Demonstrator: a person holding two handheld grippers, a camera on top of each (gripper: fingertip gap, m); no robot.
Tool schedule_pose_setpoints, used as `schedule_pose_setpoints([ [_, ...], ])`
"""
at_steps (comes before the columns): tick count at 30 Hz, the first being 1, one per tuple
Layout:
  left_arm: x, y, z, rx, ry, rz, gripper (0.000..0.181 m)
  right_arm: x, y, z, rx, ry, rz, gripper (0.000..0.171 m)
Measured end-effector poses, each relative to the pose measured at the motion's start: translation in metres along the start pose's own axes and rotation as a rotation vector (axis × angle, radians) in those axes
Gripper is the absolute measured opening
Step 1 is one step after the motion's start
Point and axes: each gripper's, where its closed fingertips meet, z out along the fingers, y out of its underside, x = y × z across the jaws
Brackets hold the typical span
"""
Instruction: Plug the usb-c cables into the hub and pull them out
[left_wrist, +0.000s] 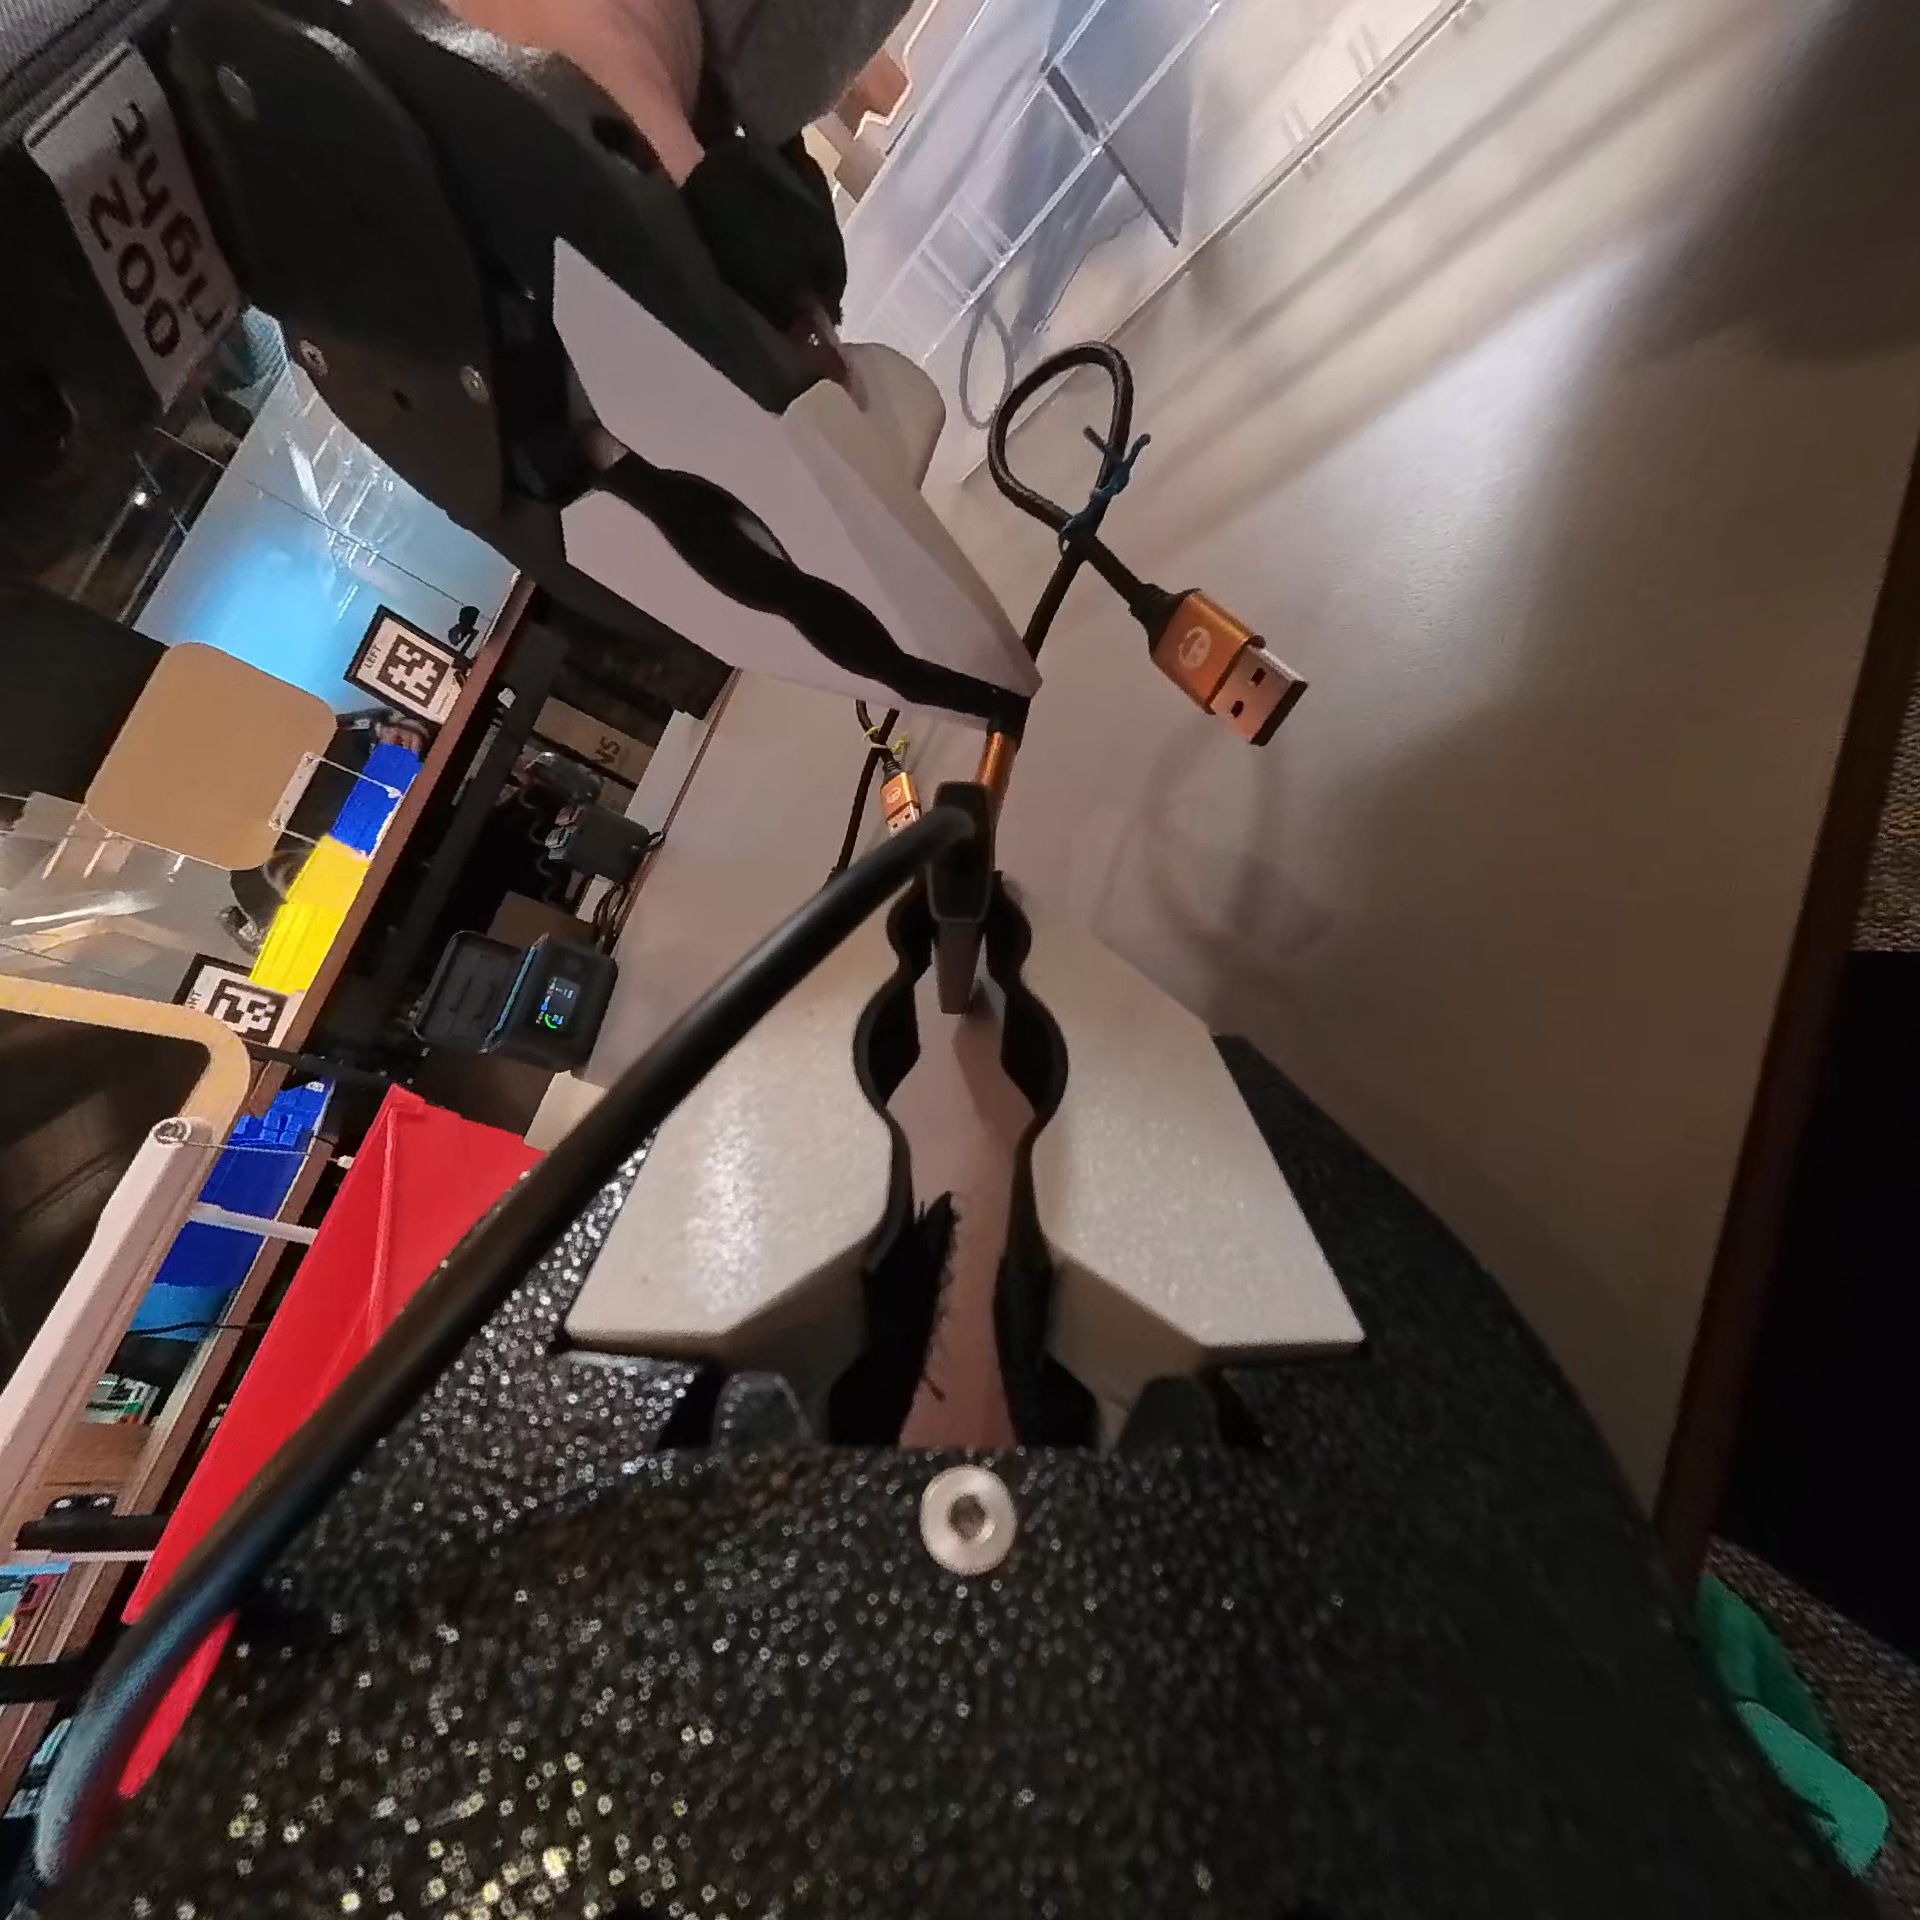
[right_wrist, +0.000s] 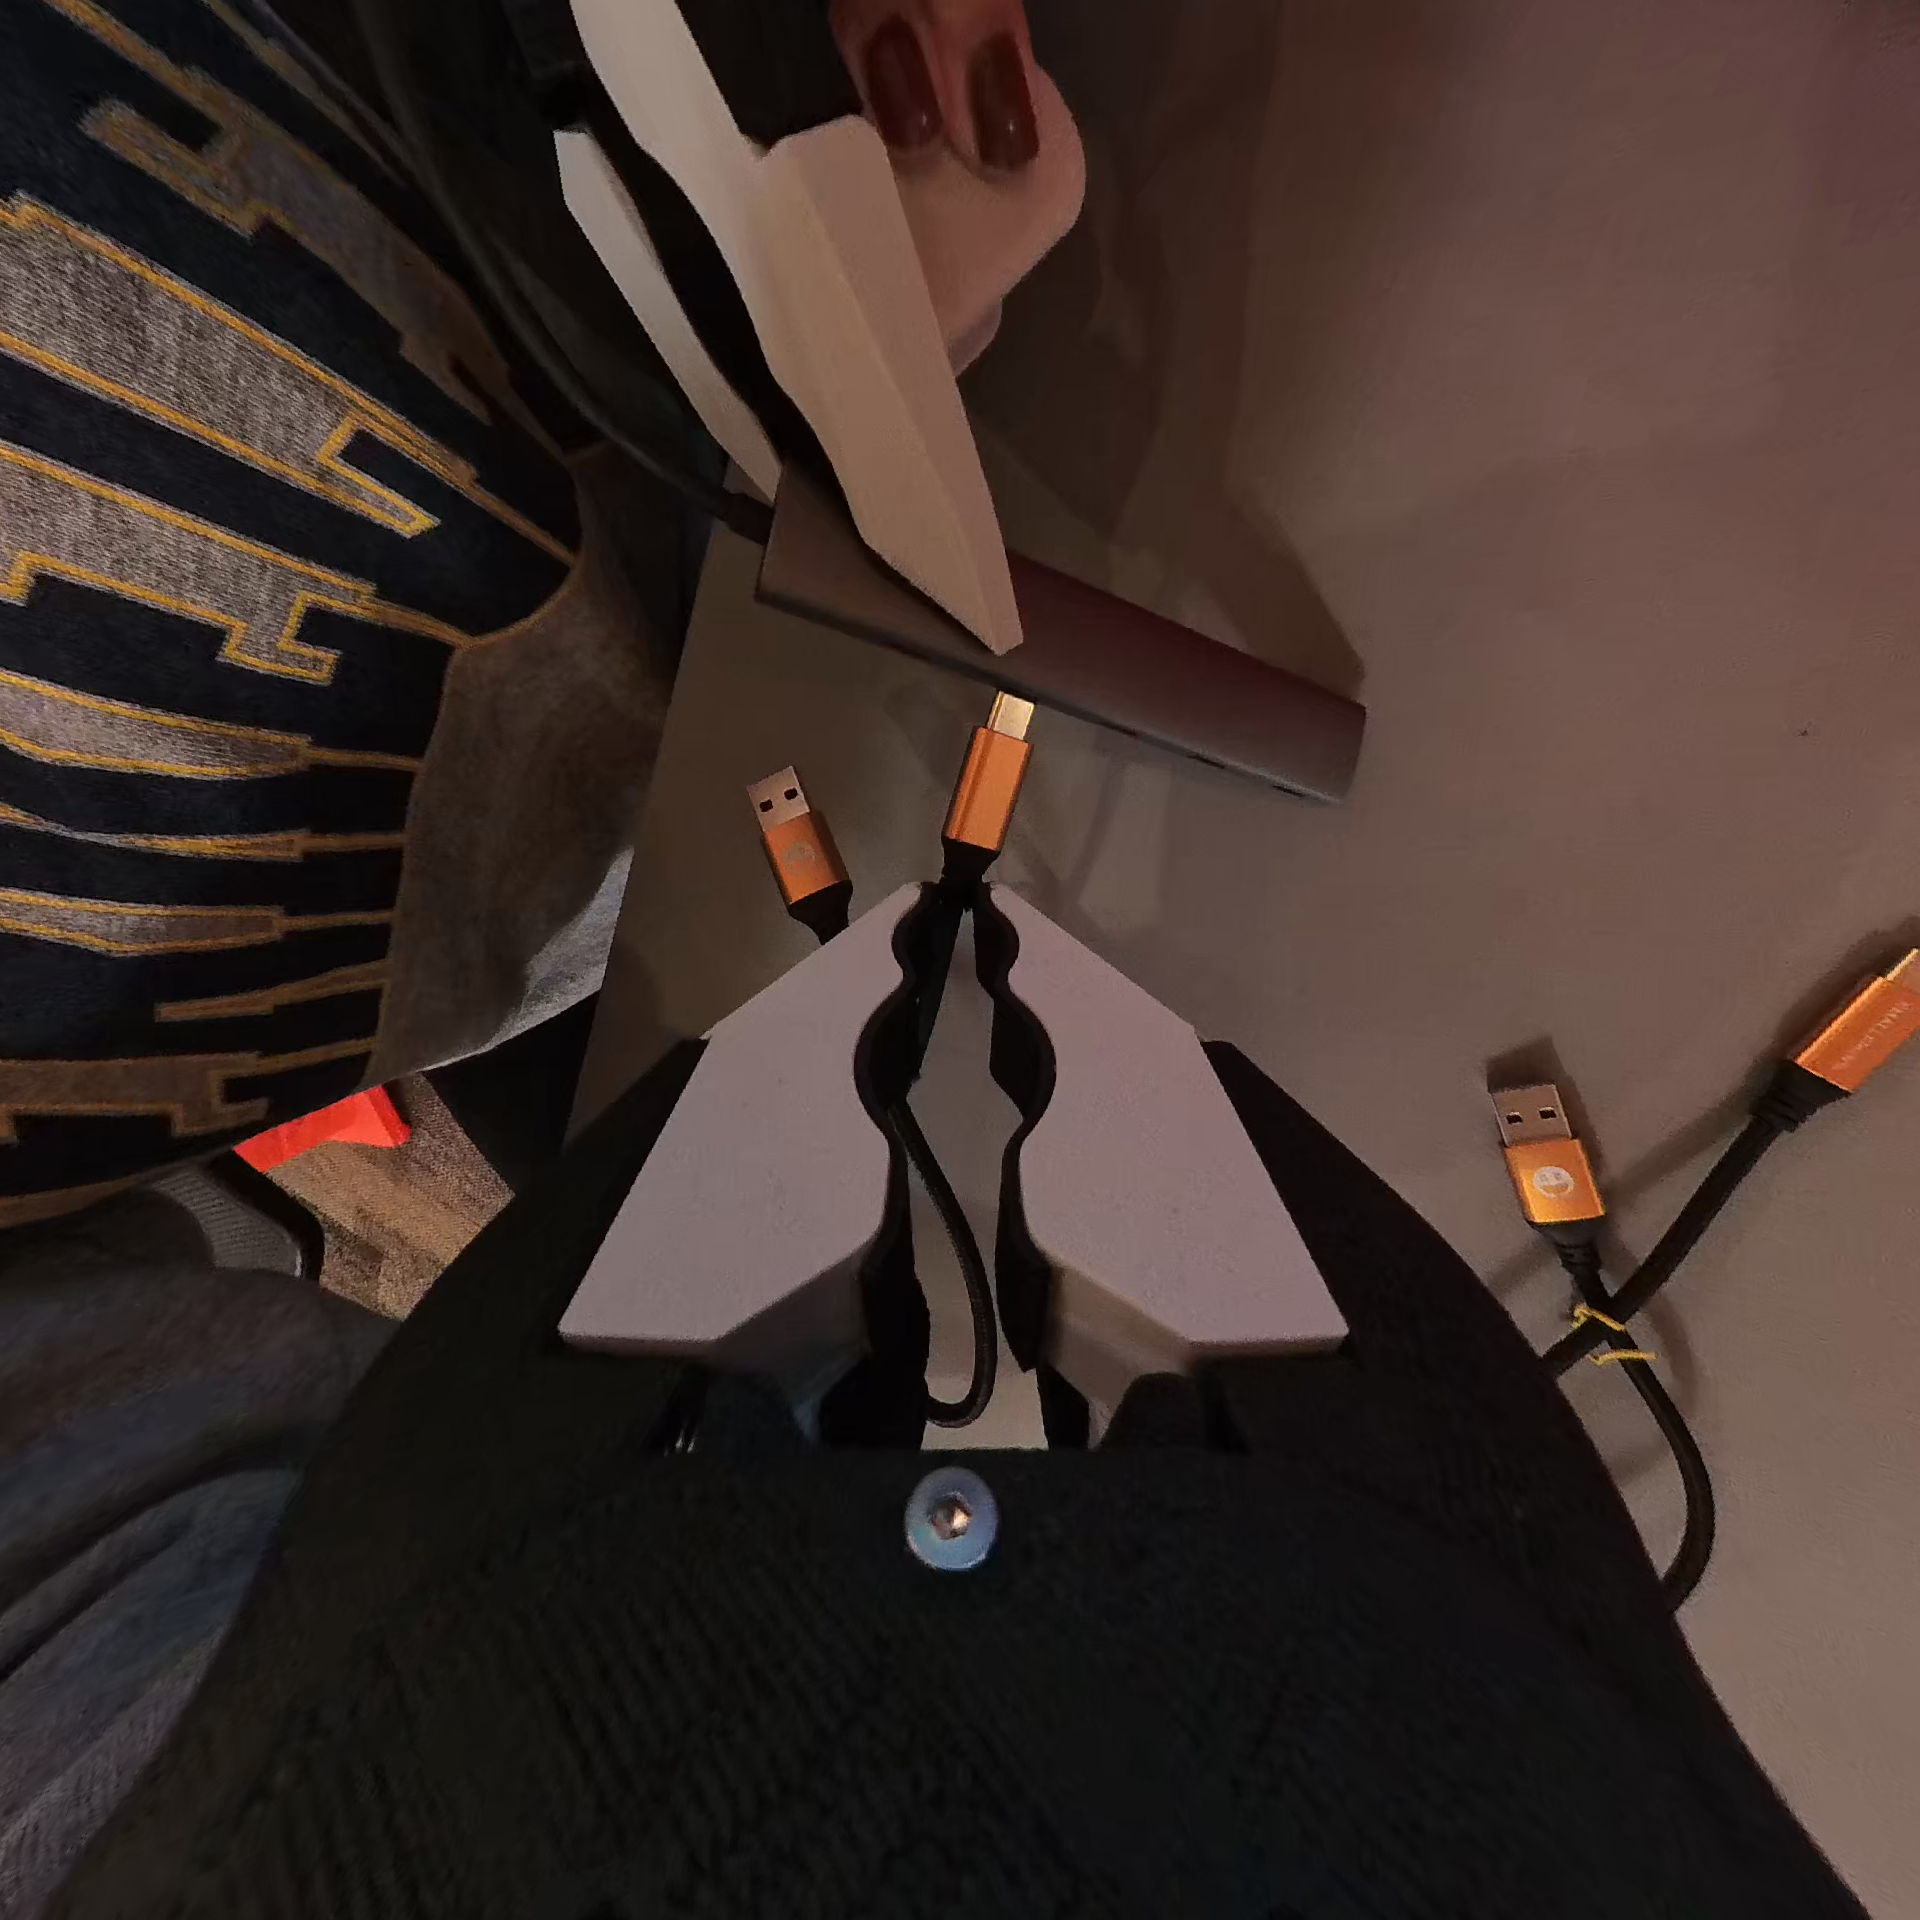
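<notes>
A dark grey hub (right_wrist: 1195, 675) is clamped between the white fingers of my left gripper (right_wrist: 888, 566), just above the table; in the left wrist view my left gripper (left_wrist: 961, 935) holds it end-on. My right gripper (right_wrist: 956, 894) is shut on a black braided cable right behind its orange USB-C plug (right_wrist: 987, 790). The plug's metal tip meets the hub's side edge and still shows. In the left wrist view my right gripper (left_wrist: 1013, 691) comes in from the upper left. The same cable's USB-A plug (left_wrist: 1236, 675) hangs free.
A second orange-ended cable (right_wrist: 1621, 1278) lies on the pale table (right_wrist: 1558, 520) to the right. The hub's own black lead (left_wrist: 623, 1122) runs off to the lower left. A person's patterned garment (right_wrist: 208, 623) is close on the left. Shelves and a red bin (left_wrist: 395, 1247) stand beyond the table edge. The tips of one gripper are about 5 cm away from the tips of the other.
</notes>
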Motion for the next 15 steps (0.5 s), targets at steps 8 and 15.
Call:
schedule_pose_setpoints([
  [8,0.0015,-0.0027,0.0009,0.008,0.012,0.007,0.006,0.0000,-0.0008,-0.0016,-0.001,0.017,-0.008,0.004],
  [15,-0.0034,-0.0004,0.0012,0.006,-0.003,-0.055,0.007,0.0058,-0.0057,-0.0049,0.085,0.087,-0.038,0.003],
])
